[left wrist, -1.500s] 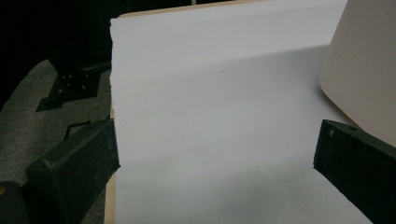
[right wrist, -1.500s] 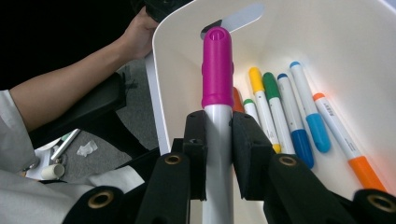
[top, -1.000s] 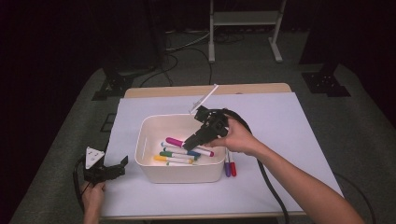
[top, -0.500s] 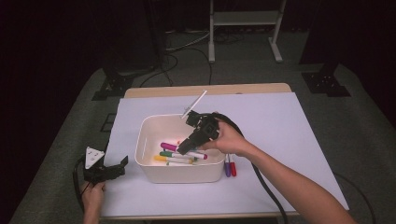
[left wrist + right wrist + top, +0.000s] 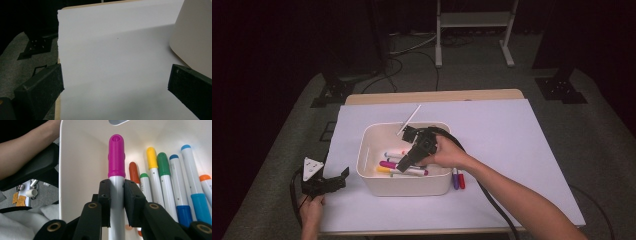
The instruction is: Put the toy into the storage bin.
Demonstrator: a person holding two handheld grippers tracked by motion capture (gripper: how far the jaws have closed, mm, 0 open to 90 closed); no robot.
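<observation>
A white bin [image 5: 371, 181] on the table holds several coloured markers [image 5: 163, 185]. My right gripper [image 5: 404, 161] reaches down into the bin, shut on a white marker with a magenta cap [image 5: 116, 157]; in the right gripper view its two black pads [image 5: 104, 195] squeeze the barrel just below the cap. That magenta cap [image 5: 388, 164] also lies low in the bin in the high view. My left gripper [image 5: 344, 172] rests at the table's left front edge, open, with only white table surface [image 5: 112, 75] between its jaws.
Two markers, one purple [image 5: 455, 178] and one red [image 5: 461, 179], lie on the table just right of the bin. A thin white stick [image 5: 409, 120] leans over the bin's far rim. The bin's wall [image 5: 192, 37] shows at the right of the left gripper view.
My right gripper has moved left and lower into the bin, down among the markers. The left gripper has stayed put.
</observation>
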